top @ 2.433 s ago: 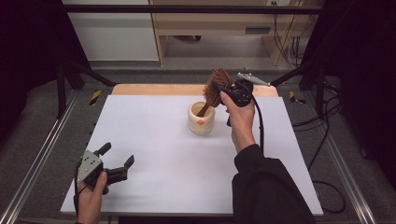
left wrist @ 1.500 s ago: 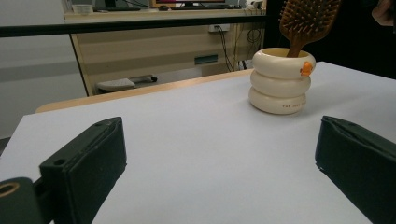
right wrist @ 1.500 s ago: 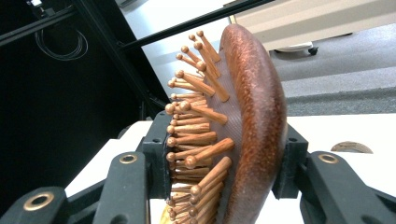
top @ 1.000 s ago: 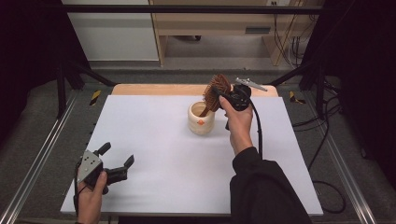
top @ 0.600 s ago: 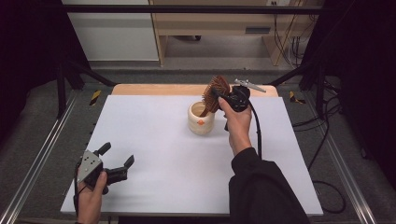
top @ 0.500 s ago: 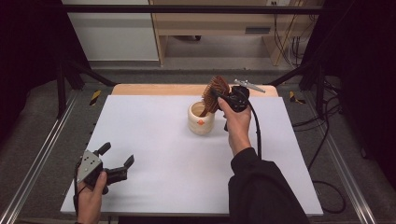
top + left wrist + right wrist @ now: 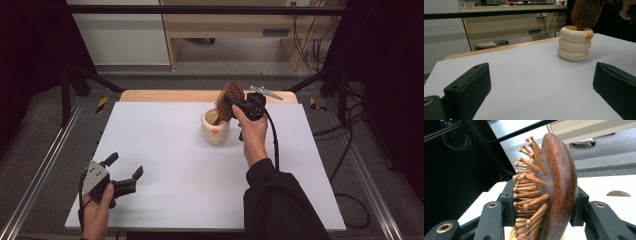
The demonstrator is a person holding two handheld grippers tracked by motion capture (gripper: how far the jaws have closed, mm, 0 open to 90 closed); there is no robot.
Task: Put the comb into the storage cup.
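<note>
Clamping a wooden paddle hairbrush [image 7: 556, 187] by its head, right claw [image 7: 239, 106] holds its handle in ribbed cream cup [image 7: 215, 127]; left claw [image 7: 123, 174] wide, near worktop [image 7: 165, 150] corner.

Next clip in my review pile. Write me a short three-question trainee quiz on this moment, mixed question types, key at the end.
1. True or false: the right gripper is shut on the hairbrush.
2. The hairbrush handle sits in: A) the cream cup B) a drawer C) the left gripper.
3. Fill in: the left gripper's jaws are ____.

Key: 1 true; 2 A; 3 open.
</note>
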